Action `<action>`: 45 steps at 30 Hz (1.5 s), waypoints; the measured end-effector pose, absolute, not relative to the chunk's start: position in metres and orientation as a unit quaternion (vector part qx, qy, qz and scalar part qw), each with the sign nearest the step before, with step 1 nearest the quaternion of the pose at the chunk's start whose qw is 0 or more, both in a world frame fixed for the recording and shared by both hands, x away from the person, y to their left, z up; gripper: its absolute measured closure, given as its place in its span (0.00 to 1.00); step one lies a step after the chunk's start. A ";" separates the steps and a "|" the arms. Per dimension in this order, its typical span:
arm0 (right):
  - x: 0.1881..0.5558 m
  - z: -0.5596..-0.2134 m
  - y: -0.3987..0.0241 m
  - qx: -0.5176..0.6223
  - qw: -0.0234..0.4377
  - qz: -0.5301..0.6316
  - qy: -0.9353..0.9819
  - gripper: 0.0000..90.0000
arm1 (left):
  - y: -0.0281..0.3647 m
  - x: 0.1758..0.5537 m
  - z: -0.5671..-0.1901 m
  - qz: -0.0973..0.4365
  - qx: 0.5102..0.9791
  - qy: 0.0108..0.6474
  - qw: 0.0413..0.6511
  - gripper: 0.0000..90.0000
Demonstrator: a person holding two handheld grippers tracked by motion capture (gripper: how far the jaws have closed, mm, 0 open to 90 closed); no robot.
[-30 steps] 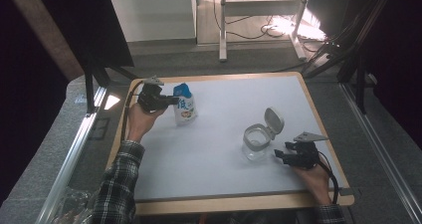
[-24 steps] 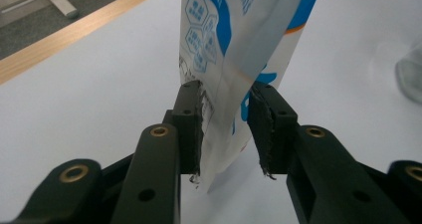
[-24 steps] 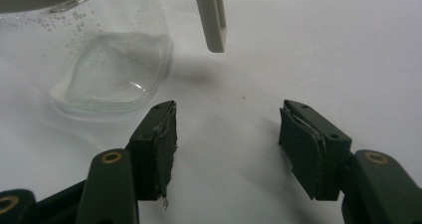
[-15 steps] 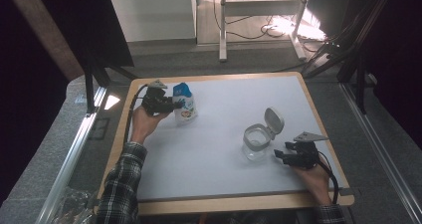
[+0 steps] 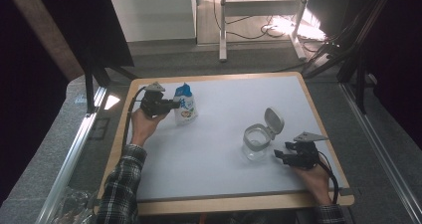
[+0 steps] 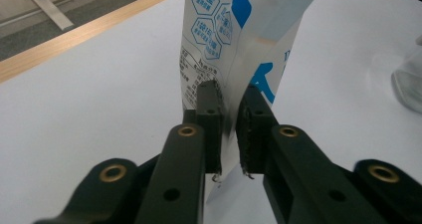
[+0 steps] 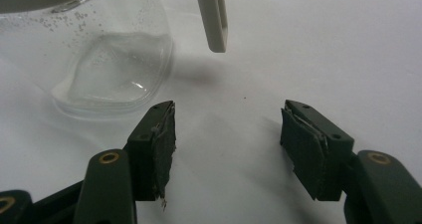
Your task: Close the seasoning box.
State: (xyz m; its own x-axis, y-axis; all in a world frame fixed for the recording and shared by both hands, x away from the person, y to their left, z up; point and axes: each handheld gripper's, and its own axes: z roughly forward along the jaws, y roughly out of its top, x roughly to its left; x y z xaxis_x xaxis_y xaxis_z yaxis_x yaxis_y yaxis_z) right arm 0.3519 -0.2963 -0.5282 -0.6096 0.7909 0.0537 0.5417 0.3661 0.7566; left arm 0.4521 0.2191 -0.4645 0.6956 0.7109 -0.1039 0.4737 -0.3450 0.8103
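Observation:
A white and blue pouch (image 5: pixel 185 104) stands upright at the back left of the table. My left gripper (image 5: pixel 171 104) reaches it from the left. In the left gripper view, the jaws (image 6: pixel 230 92) have just been closing and are now shut on the pouch's (image 6: pixel 234 40) side edge. A clear glass jar (image 5: pixel 256 142) with its flip lid (image 5: pixel 273 120) raised stands at the right. My right gripper (image 5: pixel 278 155) rests just right of it. In the right gripper view this gripper (image 7: pixel 229 124) is open with nothing between the pads, and the jar (image 7: pixel 99 50) and lid (image 7: pixel 211 15) are ahead.
The white table top (image 5: pixel 224 174) has a wooden rim (image 5: pixel 224 203). A metal rail (image 5: pixel 74 149) runs along the left side. A desk frame and cables (image 5: pixel 278 25) stand on the floor beyond the far edge.
The left hand has shifted slightly at the pouch, which stays upright. The right hand and the jar have not moved.

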 end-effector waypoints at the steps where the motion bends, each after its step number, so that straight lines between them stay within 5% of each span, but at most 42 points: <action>1: 0.352 -0.528 -0.296 0.411 0.162 0.385 0.810 0.43 | 0.219 0.452 -0.464 0.137 0.810 0.364 0.439 0.93; 5: 0.352 -0.528 -0.296 0.411 0.161 0.385 0.810 0.43 | 0.218 0.453 -0.461 0.135 0.818 0.360 0.429 0.94; 12: 0.352 -0.528 -0.297 0.411 0.160 0.386 0.810 0.43 | 0.212 0.457 -0.455 0.142 0.828 0.353 0.413 0.77; 23: 0.352 -0.528 -0.297 0.411 0.160 0.386 0.810 0.43 | 0.208 0.461 -0.444 0.137 0.828 0.352 0.415 0.98; 45: 0.352 -0.528 -0.298 0.411 0.156 0.388 0.810 0.43 | 0.197 0.444 -0.438 0.125 0.829 0.333 0.432 1.00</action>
State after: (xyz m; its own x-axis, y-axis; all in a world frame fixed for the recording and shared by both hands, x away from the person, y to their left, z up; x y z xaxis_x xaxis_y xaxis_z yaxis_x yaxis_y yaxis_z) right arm 0.3525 -0.2977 -0.5276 -0.6138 0.7867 0.0665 0.5455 0.3617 0.7561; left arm 0.4444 0.1966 -0.4384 0.7468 0.6601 -0.0816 0.4445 -0.4041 0.7995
